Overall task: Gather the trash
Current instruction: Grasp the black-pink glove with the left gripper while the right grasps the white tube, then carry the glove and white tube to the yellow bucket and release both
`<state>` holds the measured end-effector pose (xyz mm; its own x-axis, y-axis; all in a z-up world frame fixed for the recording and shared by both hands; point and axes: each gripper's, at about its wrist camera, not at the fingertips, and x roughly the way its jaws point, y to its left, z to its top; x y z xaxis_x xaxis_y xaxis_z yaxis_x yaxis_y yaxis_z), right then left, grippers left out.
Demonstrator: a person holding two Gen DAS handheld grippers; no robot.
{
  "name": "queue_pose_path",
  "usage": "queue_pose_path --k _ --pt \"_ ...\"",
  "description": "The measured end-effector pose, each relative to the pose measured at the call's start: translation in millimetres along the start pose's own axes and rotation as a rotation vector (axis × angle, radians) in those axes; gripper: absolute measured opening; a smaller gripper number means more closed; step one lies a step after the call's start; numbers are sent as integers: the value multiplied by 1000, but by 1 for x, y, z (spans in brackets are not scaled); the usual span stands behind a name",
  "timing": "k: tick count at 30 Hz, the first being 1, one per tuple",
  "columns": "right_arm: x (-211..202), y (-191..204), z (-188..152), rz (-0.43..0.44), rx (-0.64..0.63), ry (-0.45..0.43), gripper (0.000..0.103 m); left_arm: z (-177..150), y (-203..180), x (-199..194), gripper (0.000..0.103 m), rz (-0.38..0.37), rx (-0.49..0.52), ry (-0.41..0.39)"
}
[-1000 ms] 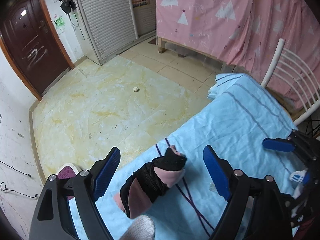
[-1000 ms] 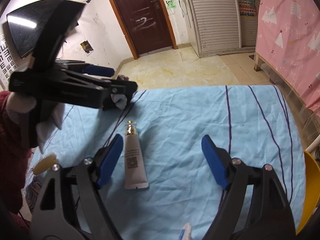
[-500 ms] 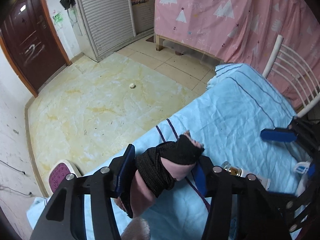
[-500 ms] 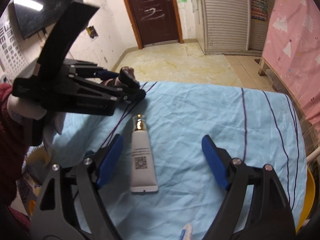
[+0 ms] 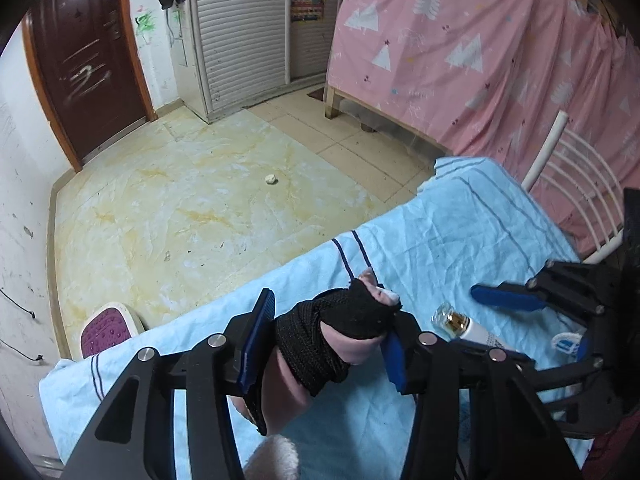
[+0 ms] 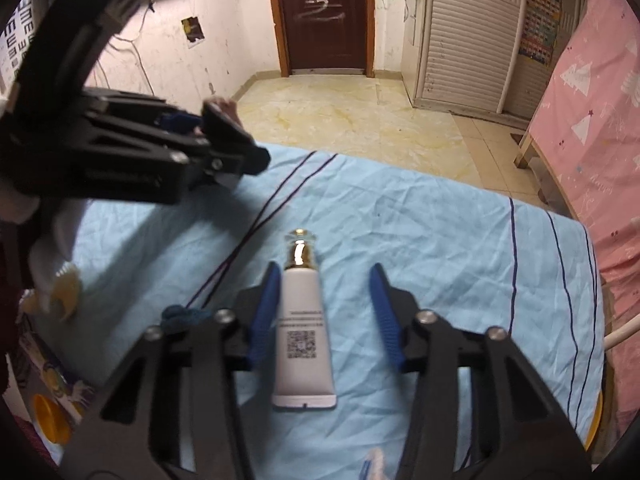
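Since a second ago the left tool (image 5: 326, 344) has clamped the black-and-pink sock (image 5: 320, 344) and lifted it beside the white tube (image 6: 303, 328), which lies on the tabletop (image 6: 440, 240) between the right tool (image 6: 324, 312)'s parted fingers.

Bench (image 6: 440, 240): has a cloth over it, with the floor (image 5: 180, 200) past its far edge.
Tube (image 6: 303, 328): lies flat on the bench between the right gripper (image 6: 326, 314) fingers, right up against the left finger, cap end pointing away from the camera.
Sock bundle (image 5: 336, 340): sits between the left gripper (image 5: 326, 344) fingers, both pressed on it, above the bench.
Left vs right: the left gripper is left of the tube and further out.
Scrap (image 5: 271, 179): out on the floor, well apart from the bench.
Door (image 6: 324, 16): at the back wall, with the shutter cabinet (image 6: 472, 36) to its right.
Curtain (image 5: 500, 60): to the right of the bench, with a chair (image 5: 576, 184) in front of it.
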<state>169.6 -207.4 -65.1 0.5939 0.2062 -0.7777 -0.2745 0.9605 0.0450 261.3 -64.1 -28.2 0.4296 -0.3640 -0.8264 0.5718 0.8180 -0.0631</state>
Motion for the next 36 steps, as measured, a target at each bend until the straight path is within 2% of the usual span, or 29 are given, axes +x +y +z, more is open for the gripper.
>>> queue_pose_path --k 2,8,18,26,36 --pt "1 4 0 -30 -20 -1 20 0 0 -7 40 1 -8 -18" --pt "-7 -4 -6 -7 39 -20 19 0 -3 -28 40 -11 -31 -73" --pt "-50 -22 -11 24 110 -126 19 6 -23 -63 40 -6 -16 -136" --pt "-80 -51 -19 17 164 -191 19 14 -58 -77 40 15 30 -157" --pt "-115 -97 -49 0 261 -264 19 25 -116 -83 40 33 114 -162"
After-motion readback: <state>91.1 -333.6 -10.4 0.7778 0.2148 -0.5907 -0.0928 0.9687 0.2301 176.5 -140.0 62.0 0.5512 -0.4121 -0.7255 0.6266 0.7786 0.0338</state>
